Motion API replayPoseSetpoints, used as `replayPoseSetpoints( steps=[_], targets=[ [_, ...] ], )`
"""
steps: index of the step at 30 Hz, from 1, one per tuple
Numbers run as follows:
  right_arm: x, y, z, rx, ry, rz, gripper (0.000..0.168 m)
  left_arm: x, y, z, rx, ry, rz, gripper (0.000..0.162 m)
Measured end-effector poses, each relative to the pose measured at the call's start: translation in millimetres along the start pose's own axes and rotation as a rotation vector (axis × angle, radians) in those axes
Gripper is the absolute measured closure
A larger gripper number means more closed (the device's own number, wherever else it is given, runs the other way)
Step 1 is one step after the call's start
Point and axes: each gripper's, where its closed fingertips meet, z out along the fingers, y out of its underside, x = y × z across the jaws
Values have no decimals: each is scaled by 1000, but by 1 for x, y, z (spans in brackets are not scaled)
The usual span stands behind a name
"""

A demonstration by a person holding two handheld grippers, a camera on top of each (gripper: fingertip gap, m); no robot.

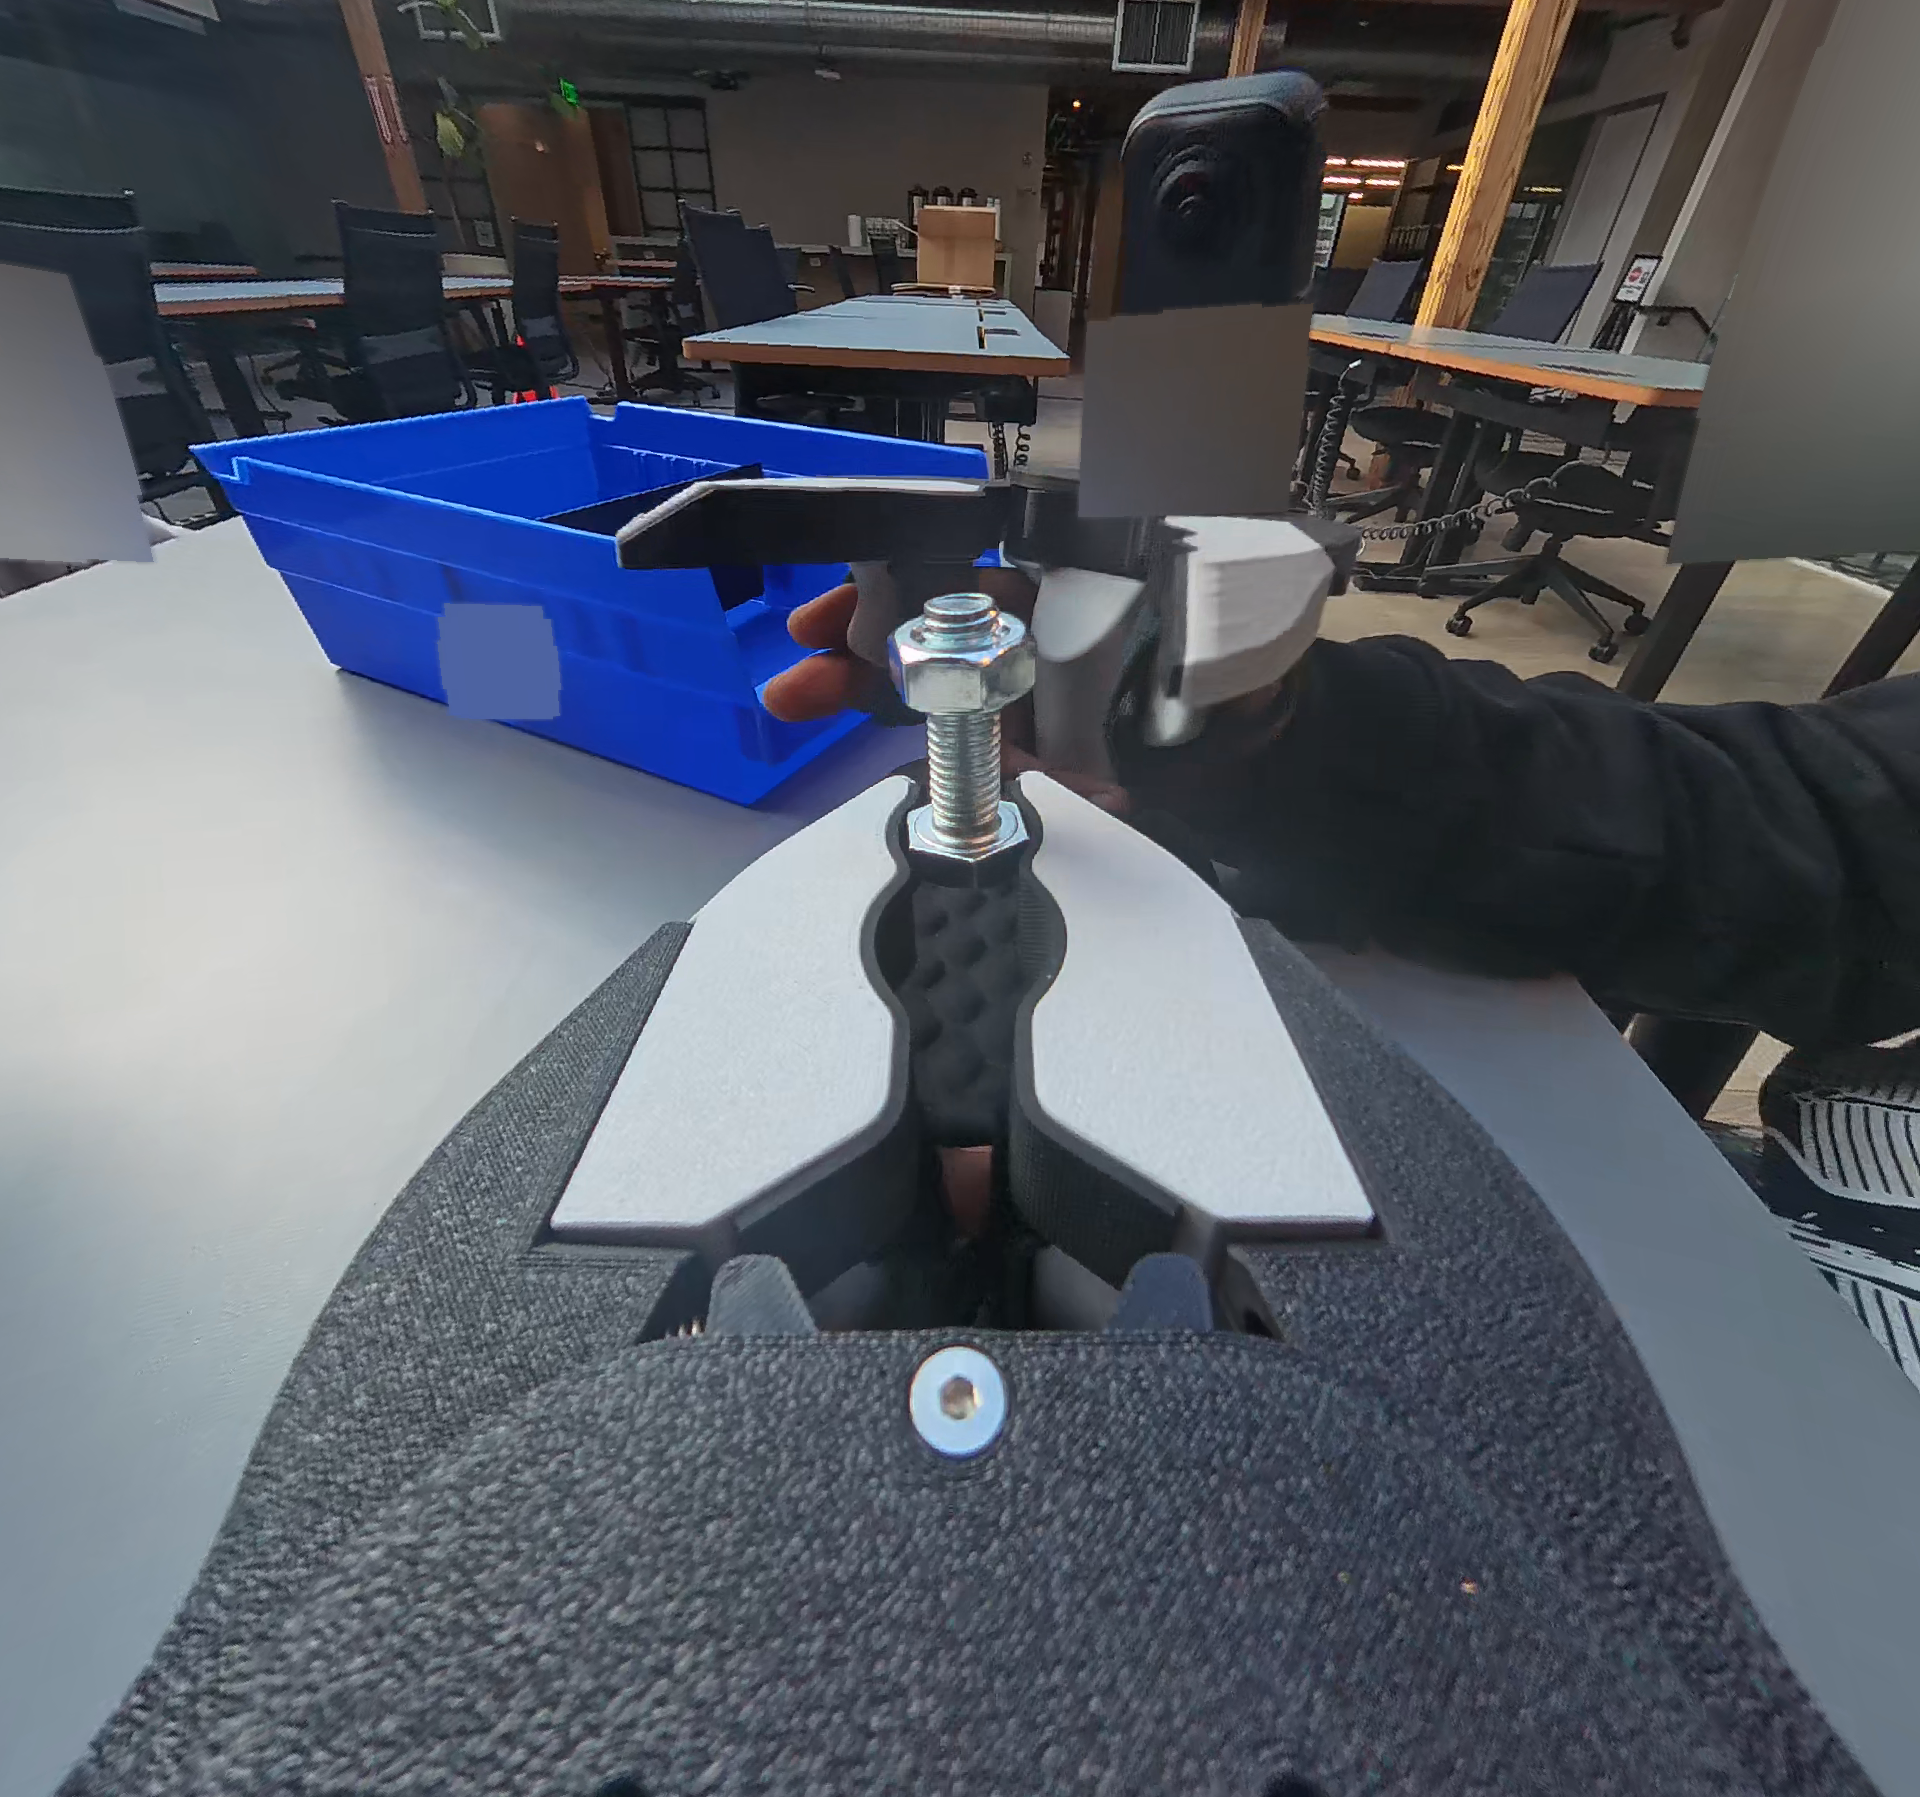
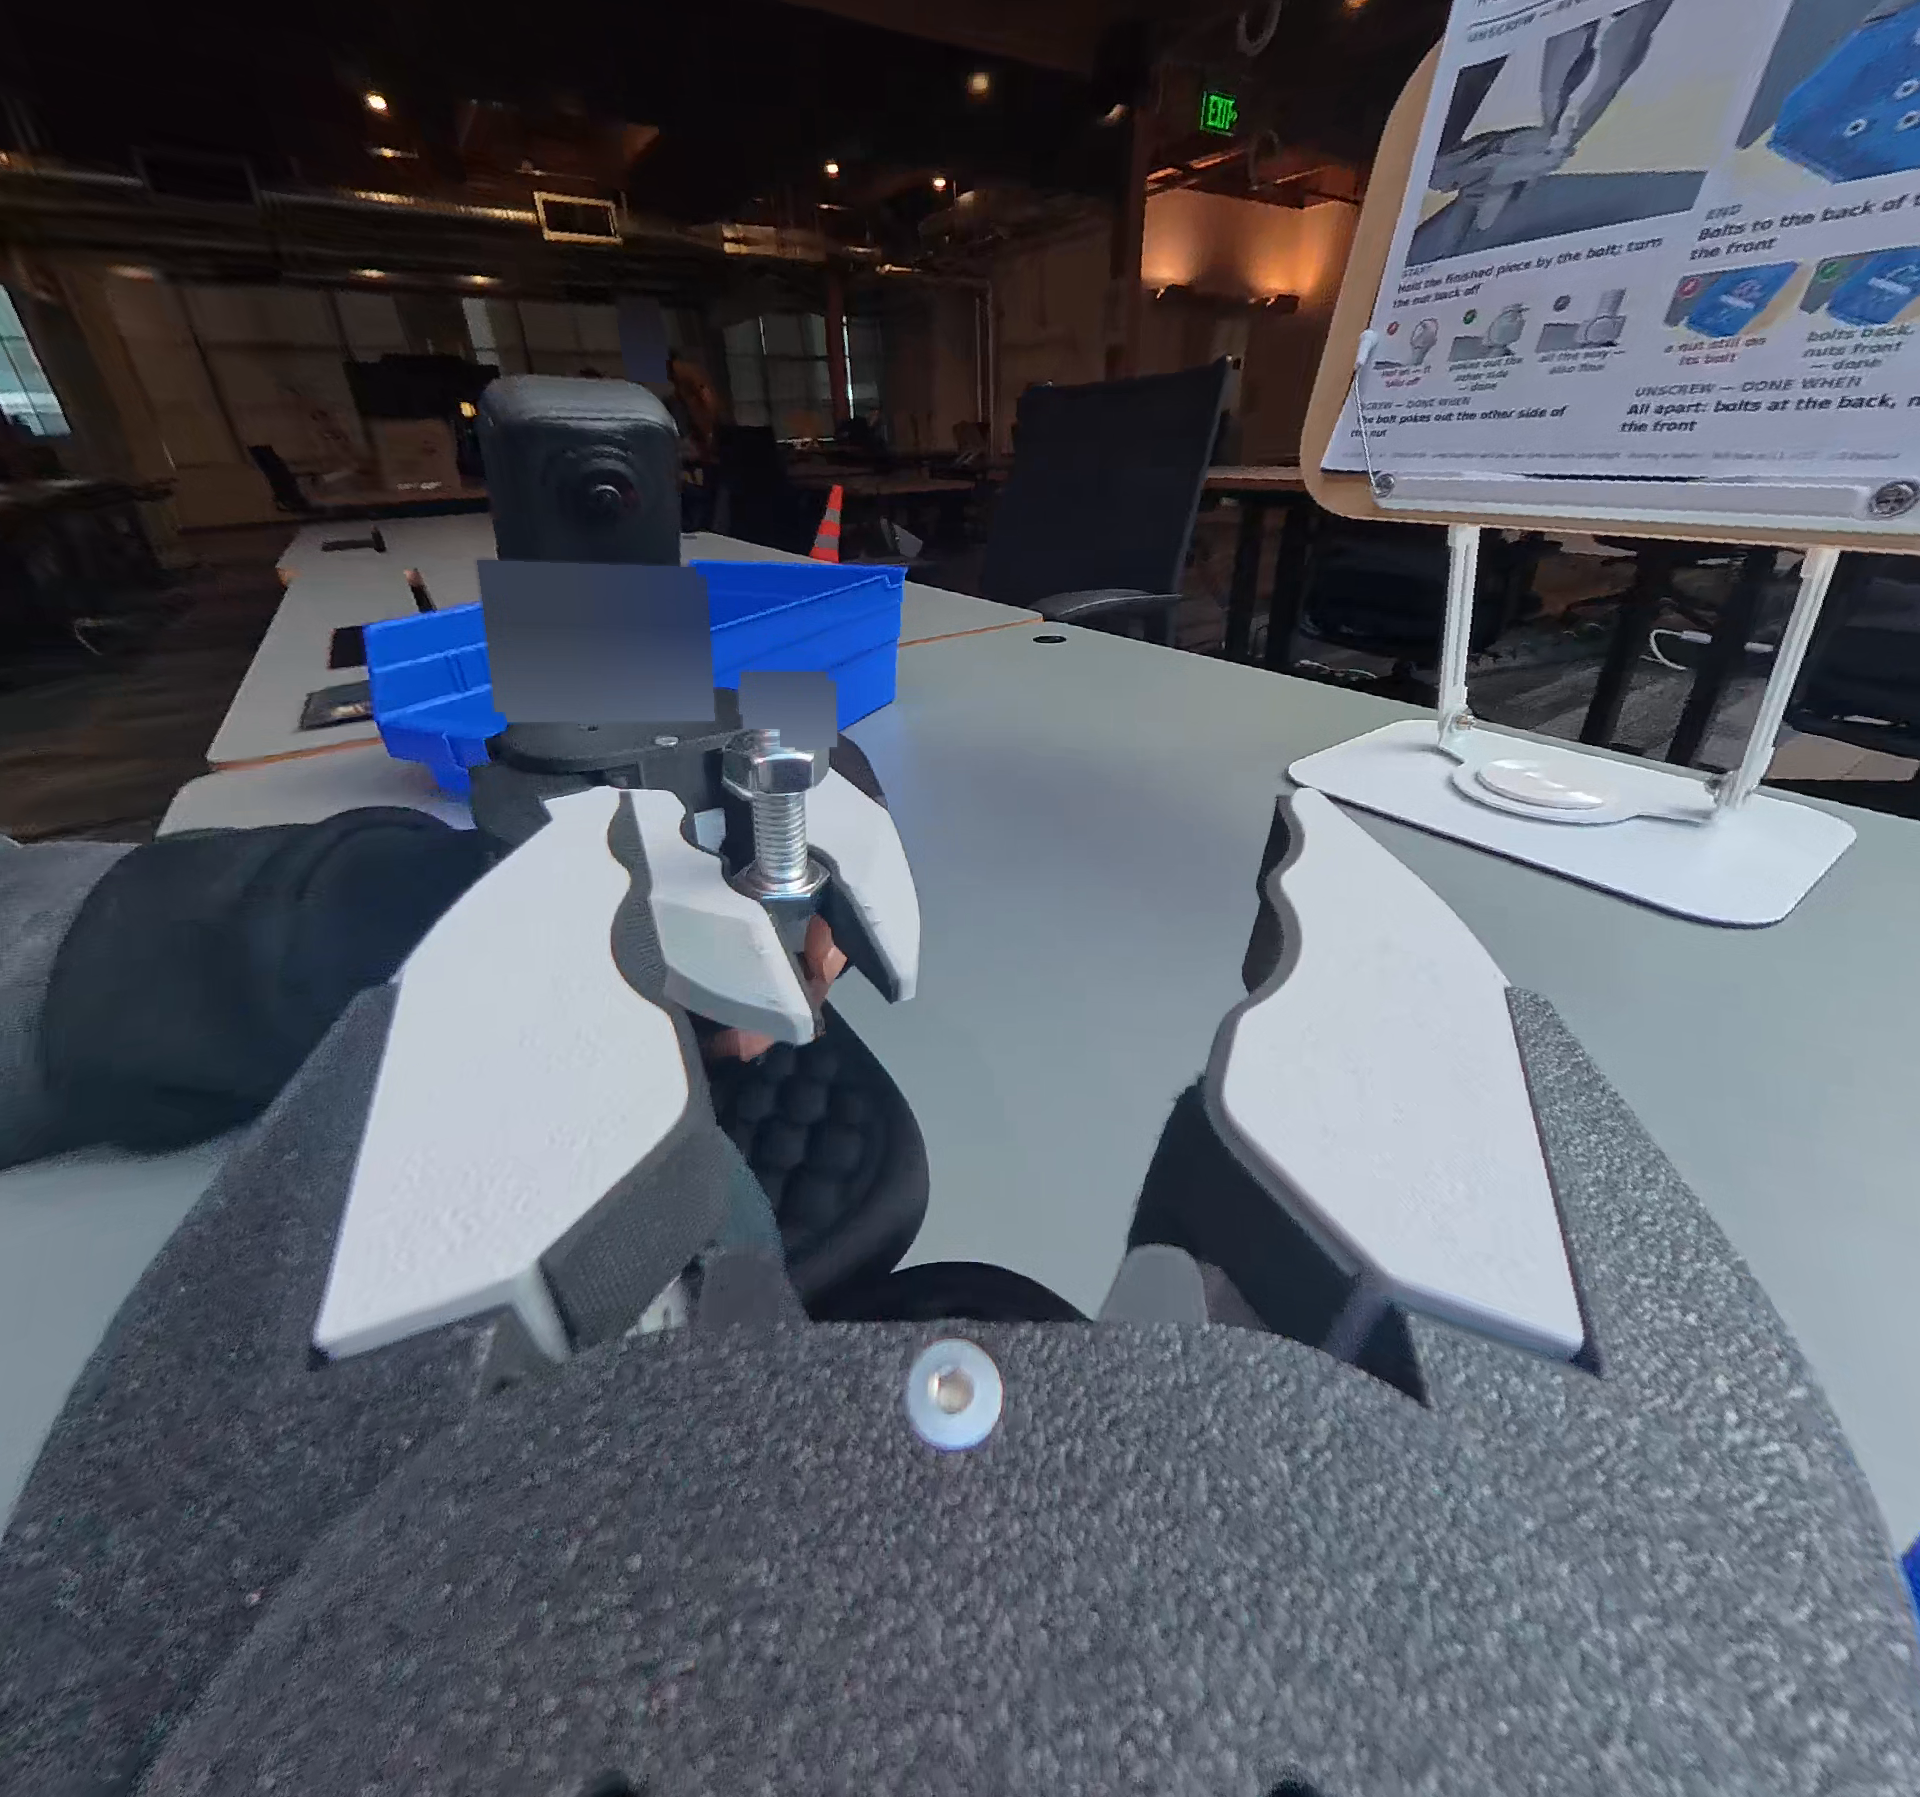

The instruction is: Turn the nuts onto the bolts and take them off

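While the left gripper (image 1: 964, 838) pinches the hex head of an upright bolt (image 1: 963, 781) with a nut (image 1: 962, 658) near its tip, the right gripper (image 2: 977, 906) stands spread, the blue bin (image 1: 540, 594) farther off on the grey table (image 1: 260, 916).

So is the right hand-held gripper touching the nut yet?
Apart. The right wrist view shows the right hand-held gripper wide open, with bare table between its fingers and the nut, which sits on the bolt clamped in the left hand-held gripper.
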Motion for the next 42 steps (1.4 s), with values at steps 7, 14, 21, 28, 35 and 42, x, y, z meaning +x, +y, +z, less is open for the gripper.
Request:
replayPoseSetpoints(
  steps=[7,14,21,28,35,42],
  targets=[
    [-1,13,27,-83,3,-24,57,0,-1,-1,5,-11,9,148],
    [3,-8,17,35,-11,53,57,0,2,1,-16,-5,10,148],
    [12,1,17,-31,55,-3,56,0,3,2,-28,-10,16,148],
    [28,-9,-17,45,91,33,68,0,1,0,-6,-10,7,148],
    [7,-2,-2,-5,14,4,63,1,2,1,-18,-3,10,148],
    [2,1,20,-37,17,4,60,2,5,4,-39,4,17,148]
  ],
)
